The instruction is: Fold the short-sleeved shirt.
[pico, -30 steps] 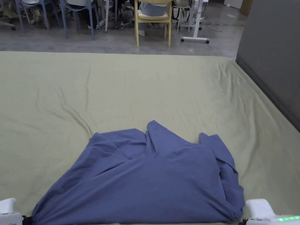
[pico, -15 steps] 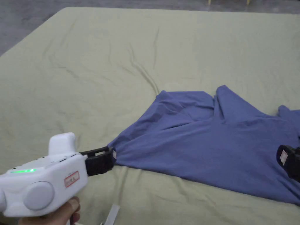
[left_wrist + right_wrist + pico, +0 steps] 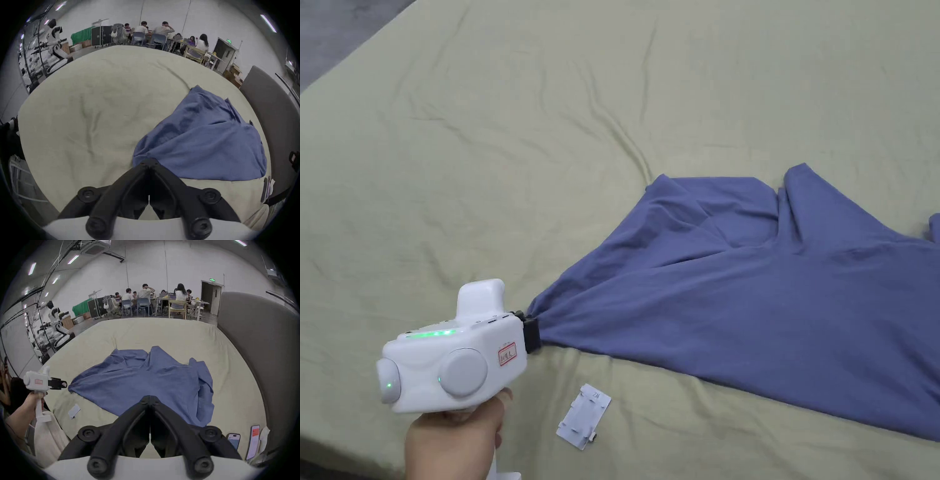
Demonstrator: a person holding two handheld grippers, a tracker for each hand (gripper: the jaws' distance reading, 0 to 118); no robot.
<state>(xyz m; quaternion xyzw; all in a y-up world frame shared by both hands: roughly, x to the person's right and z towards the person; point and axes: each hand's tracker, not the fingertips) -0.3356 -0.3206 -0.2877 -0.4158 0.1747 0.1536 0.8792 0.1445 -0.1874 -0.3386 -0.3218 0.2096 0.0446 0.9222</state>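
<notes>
A hand (image 3: 453, 440) near the bed's near-left edge holds the white left gripper (image 3: 532, 330) level, its black jaws closed on the pointed left corner of the soft, wrinkled blue short-sleeved shirt (image 3: 750, 306), which lies on the creased pale-green bed sheet (image 3: 487, 156) toward its near-right side. A small white plastic card (image 3: 583, 416) lies beside it. In its own view, the right gripper (image 3: 150, 400) has its jaws together at the shirt's near hem; whether they hold cloth I cannot tell. That view shows two phones (image 3: 233, 440) at the near-right corner.

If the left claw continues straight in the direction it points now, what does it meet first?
The blue shirt. The left claw already touches its corner, and the cloth spreads directly ahead over the bed sheet. Whether it grips the corner is unclear.
</notes>
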